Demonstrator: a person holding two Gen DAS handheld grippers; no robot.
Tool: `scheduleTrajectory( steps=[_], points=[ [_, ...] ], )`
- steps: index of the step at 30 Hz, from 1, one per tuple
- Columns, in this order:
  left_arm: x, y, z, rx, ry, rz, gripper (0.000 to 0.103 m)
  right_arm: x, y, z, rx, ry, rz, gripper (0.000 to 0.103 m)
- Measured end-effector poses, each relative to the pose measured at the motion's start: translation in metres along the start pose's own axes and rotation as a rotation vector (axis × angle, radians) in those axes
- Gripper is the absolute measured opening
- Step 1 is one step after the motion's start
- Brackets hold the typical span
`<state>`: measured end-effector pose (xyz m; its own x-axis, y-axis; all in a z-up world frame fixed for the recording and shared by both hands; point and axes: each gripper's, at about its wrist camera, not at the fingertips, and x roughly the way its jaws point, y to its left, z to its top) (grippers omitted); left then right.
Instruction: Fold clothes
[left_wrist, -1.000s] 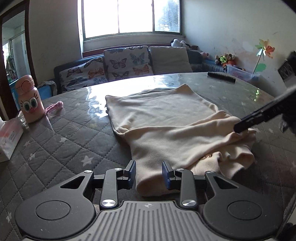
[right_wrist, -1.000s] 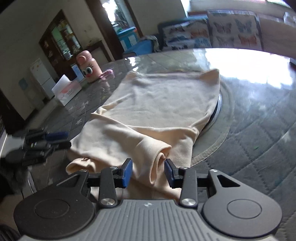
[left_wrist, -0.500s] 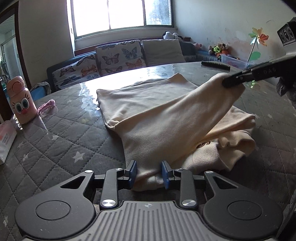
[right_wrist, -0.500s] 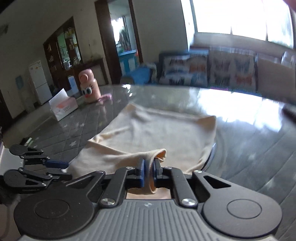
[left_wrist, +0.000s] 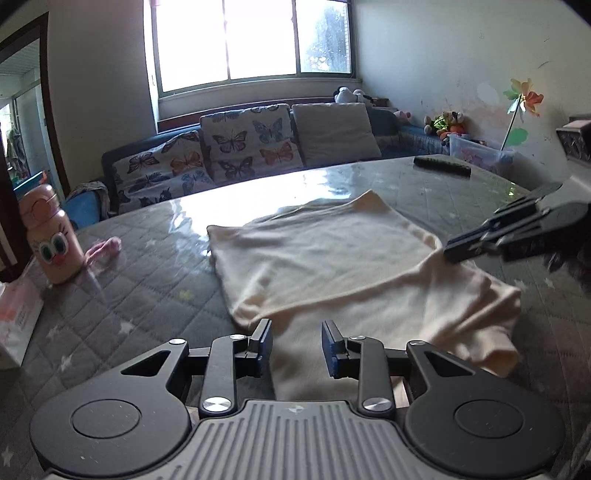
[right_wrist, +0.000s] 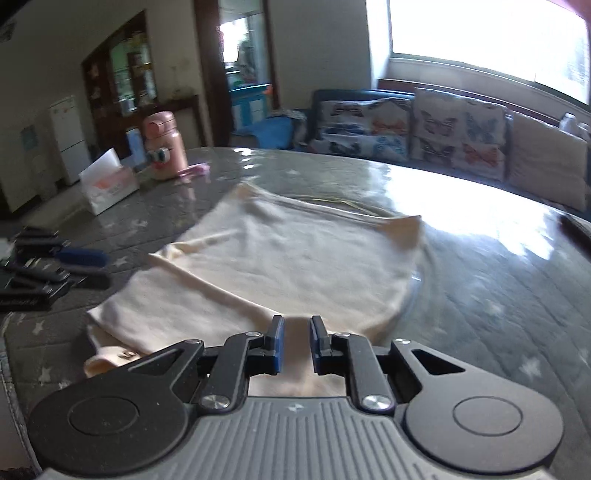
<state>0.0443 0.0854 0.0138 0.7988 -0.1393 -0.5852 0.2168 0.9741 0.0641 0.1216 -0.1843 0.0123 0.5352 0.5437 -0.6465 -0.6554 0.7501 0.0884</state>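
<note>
A cream garment (left_wrist: 332, 258) lies on the grey quilted table (left_wrist: 110, 314), its near part folded over the body along a slanting edge. My left gripper (left_wrist: 295, 345) hovers over the garment's near left end with its jaws apart; the right wrist view shows this gripper (right_wrist: 92, 267) just left of the cloth (right_wrist: 295, 258), holding nothing. My right gripper (right_wrist: 297, 343) is at the fold's right end, its jaws opening, with cloth showing in the narrow gap between the pads. From the left it appears as a dark beak (left_wrist: 448, 254) at the cloth's edge.
A pink cartoon bottle (left_wrist: 51, 240) and a tissue box (right_wrist: 109, 184) stand at the table's left. A small pink item (left_wrist: 105, 249) lies by the bottle. A black remote (left_wrist: 441, 166) rests at the far right edge. A sofa with butterfly cushions (left_wrist: 251, 147) is behind.
The right gripper shut on the garment's near right part, lifted it and carried it over the body. That part now lies folded down and the jaws have parted. The left gripper shifted slightly.
</note>
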Motion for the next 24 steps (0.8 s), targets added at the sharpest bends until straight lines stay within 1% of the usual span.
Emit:
scheduleTrajectory(
  steps=[2, 5, 8, 10, 12, 15, 17, 20, 24],
  points=[
    [0.012, -0.002, 0.007, 0.002, 0.001, -0.008, 0.032, 0.012, 0.008, 0.003, -0.031, 0.008, 0.015, 0.014],
    [0.035, -0.001, 0.009, -0.016, 0.035, -0.003, 0.031, 0.028, 0.015, 0.005, -0.056, 0.021, 0.016, 0.015],
    [0.050, 0.001, 0.005, -0.015, 0.069, 0.003, 0.031, 0.040, 0.015, 0.003, -0.064, 0.050, 0.007, 0.017],
    [0.055, 0.004, 0.000, -0.020, 0.082, 0.003, 0.032, 0.041, 0.012, -0.001, -0.055, 0.065, 0.008, 0.017],
    [0.053, 0.006, -0.001, -0.026, 0.076, 0.001, 0.033, 0.035, 0.011, -0.003, -0.051, 0.062, 0.009, 0.018],
    [0.051, 0.006, -0.002, -0.020, 0.069, 0.005, 0.033, 0.020, 0.013, -0.006, -0.062, 0.052, 0.022, 0.023],
    [0.052, 0.006, -0.003, -0.015, 0.069, 0.009, 0.033, 0.016, 0.015, -0.010, -0.079, 0.062, 0.022, 0.030],
    [0.044, 0.002, -0.002, 0.001, 0.061, 0.012, 0.033, 0.012, 0.014, -0.017, -0.081, 0.083, 0.008, 0.030],
    [0.026, -0.005, -0.002, 0.039, 0.038, 0.006, 0.032, -0.006, 0.013, -0.021, -0.065, 0.066, 0.006, 0.030]
  ],
)
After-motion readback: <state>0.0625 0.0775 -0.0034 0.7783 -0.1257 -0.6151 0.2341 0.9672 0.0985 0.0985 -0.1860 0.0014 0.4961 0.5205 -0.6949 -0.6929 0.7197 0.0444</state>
